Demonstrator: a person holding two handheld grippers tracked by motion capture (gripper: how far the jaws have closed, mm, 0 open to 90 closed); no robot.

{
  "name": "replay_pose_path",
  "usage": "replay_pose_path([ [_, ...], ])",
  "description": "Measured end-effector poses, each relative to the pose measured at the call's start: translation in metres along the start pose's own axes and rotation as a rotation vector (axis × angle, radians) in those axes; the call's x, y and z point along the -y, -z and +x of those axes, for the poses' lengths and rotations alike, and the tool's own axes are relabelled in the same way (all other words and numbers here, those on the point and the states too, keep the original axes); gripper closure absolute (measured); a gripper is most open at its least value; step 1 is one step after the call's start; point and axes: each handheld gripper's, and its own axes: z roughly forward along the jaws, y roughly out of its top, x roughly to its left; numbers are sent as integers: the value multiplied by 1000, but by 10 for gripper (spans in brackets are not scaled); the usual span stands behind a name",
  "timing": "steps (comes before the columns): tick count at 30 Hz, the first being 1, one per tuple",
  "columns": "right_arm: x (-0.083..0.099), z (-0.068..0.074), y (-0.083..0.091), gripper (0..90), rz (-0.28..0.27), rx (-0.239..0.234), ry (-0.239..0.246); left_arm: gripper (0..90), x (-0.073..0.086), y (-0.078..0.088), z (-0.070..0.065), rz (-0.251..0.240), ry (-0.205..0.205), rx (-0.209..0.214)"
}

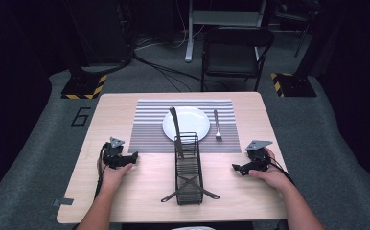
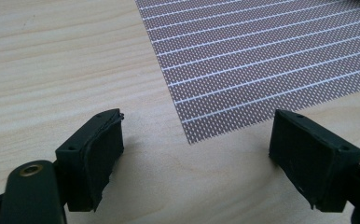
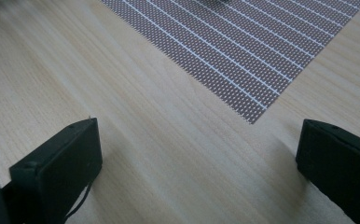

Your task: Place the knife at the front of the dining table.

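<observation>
Reaching inward with both grippers' jaws released, left gripper or right gripper could tip the wire rack holding the knife.

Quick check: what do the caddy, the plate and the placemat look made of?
Caddy: thin black wire, probably coated metal; you can see through it.
Plate: smooth glossy white, likely ceramic.
Placemat: woven mesh, possibly vinyl; fine dotted weave with pale stripes.

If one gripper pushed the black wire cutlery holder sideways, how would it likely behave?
The wire holder looks tall and narrow, so a high sideways push would probably tip it. Its open mesh suggests it is light and may slide easily on the smooth table. The knife leaning out of it could shift or fall.
</observation>
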Motion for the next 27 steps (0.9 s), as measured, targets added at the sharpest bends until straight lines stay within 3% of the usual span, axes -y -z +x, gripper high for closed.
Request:
replay_pose_path([
  [2,0,0,0,0,0,0,0,268,-1,1,0,-1,-1,-4],
  [11,0,0,0,0,3,-2,-2,391,-5,10,-6,14,68,25],
  [17,0,0,0,0,2,-2,0,422,-11,18,-11,19,62,53],
  [27,0,-1,0,0,3,-3,9,441,-20,28,-22,33,34,53],
])
